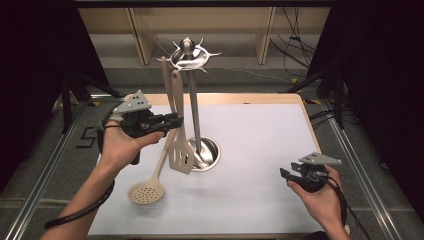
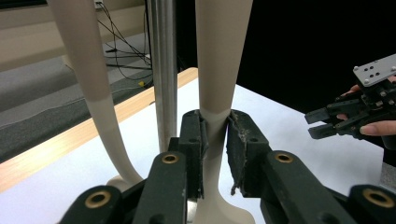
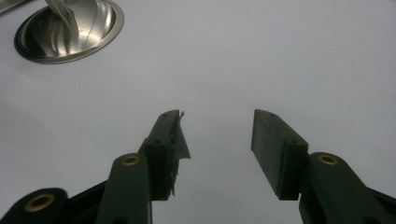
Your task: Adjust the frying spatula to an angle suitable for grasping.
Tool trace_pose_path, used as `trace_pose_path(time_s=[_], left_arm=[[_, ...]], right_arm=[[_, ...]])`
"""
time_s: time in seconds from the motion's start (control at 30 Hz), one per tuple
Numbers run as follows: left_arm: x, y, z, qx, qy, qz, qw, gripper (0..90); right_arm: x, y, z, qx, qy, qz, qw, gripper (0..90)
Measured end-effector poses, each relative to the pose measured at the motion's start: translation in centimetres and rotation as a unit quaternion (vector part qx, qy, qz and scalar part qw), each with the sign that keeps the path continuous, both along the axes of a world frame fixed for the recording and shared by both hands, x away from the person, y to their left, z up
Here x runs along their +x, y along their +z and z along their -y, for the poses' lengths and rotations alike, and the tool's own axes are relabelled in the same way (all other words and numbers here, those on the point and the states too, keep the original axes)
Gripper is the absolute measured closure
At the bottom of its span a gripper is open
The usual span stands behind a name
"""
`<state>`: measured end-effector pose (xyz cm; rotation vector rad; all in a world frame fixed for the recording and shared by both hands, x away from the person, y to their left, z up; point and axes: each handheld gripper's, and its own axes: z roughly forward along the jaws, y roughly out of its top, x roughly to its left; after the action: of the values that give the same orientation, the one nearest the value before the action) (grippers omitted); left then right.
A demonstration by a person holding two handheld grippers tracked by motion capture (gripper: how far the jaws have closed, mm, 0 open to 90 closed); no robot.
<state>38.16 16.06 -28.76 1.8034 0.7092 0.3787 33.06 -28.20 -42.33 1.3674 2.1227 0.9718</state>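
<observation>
A metal utensil stand (image 1: 194, 115) rises from its round base (image 1: 212, 150) in the middle of the white table. Two beige utensils hang beside its pole: a slotted spatula (image 1: 181, 155) and a round skimmer (image 1: 146, 191). My left gripper (image 1: 176, 120) comes in from the left, shut on the spatula's handle (image 2: 215, 70), with both pads (image 2: 239, 144) against it. The skimmer's curved handle (image 2: 93, 84) and the pole (image 2: 163, 70) stand just behind it. My right gripper (image 1: 286, 174) is held low at the right, open over the bare table, jaws (image 3: 217, 140) with nothing between them.
The stand's hooked top (image 1: 189, 56) is above the far table edge. The wooden table border (image 1: 240, 98) runs along the back. The base dish (image 3: 70, 30) lies far left of the right gripper. Cables trail from both grippers; dark curtains flank the table.
</observation>
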Motion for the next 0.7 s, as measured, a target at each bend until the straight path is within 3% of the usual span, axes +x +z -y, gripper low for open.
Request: trace_pose_path(time_s=[0.03,0.13,0.17,0.23,0.27,0.47,0.57,0.6,0.63,0.7], left_arm=[[-0.1,0.0,-0.1,0.0,0.002,0.0,1.0,74.9],[-0.3,0.1,-0.3,0.0,0.0,0.004,1.0,71.4],[-0.5,0.2,-0.4,0.001,-0.002,0.009,1.0,69.5],[-0.8,0.4,-0.7,-0.001,0.0,0.017,0.9999,65.9],[-1.0,0.5,-0.8,-0.003,0.002,0.021,0.9998,65.7],[-1.8,1.5,-2.0,-0.026,0.011,0.033,0.999,73.3],[-1.9,2.0,-2.3,-0.038,0.017,0.042,0.9983,75.2],[-1.9,2.2,-2.4,-0.039,0.018,0.045,0.9981,75.8],[-2.0,2.4,-2.5,-0.039,0.022,0.049,0.9978,76.4],[-2.2,2.7,-2.6,-0.051,0.028,0.053,0.9969,78.2]], right_arm=[[-0.1,0.1,-0.1,0.008,-0.008,-0.011,0.9999,52.3],[-0.1,0.1,-0.1,0.008,-0.008,-0.011,0.9999,52.0],[0.0,-0.1,0.1,-0.003,0.003,0.004,1.0,51.9],[0.0,0.1,0.0,0.005,-0.001,-0.007,1.0,52.0],[0.1,0.0,0.2,-0.003,0.006,0.004,1.0,51.9],[-0.3,-0.1,0.0,0.021,-0.011,-0.014,0.9996,54.2],[-0.3,-0.1,0.2,0.019,-0.008,-0.011,0.9997,55.3],[-0.2,-0.1,0.5,0.002,0.002,-0.002,1.0,55.5],[-0.2,-0.2,0.4,0.014,-0.002,-0.008,0.9999,55.6],[-0.3,-0.2,0.5,0.012,-0.002,-0.003,0.9999,56.2]])
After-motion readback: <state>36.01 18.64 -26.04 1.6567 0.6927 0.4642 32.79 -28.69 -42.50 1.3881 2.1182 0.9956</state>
